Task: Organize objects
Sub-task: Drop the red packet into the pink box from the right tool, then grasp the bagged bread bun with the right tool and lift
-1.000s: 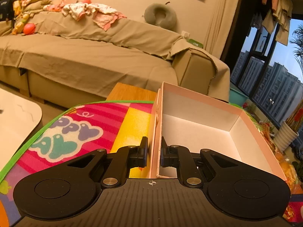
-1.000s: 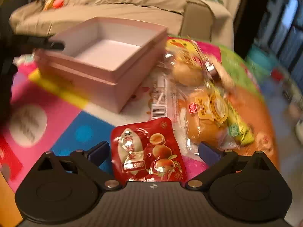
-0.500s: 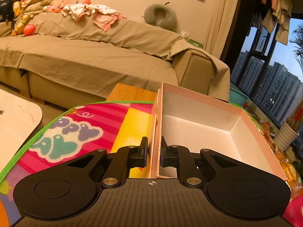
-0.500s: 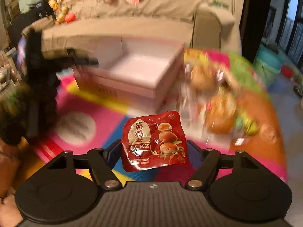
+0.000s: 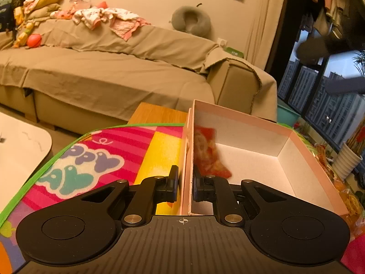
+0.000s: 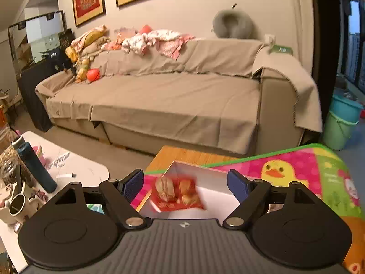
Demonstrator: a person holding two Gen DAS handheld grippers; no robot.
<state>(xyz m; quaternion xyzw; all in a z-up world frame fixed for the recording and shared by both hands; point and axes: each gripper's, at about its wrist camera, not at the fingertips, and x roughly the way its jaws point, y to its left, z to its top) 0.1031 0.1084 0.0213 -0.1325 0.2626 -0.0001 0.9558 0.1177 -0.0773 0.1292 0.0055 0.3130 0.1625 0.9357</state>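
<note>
Red snack pouch dropping into the pink box while we pin the box wall

Our left gripper is clamped on the near-left wall of the pink box; our right gripper stands apart over it, its jaws having just been opening, pads clear of the red pouch. We judge the pouch light, soft and slick, best pinched by its flat edge seams. It is blurred, so whether it is resting or in mid-fall we cannot tell. More snack packs at the far right are cut off by the frame.
</note>
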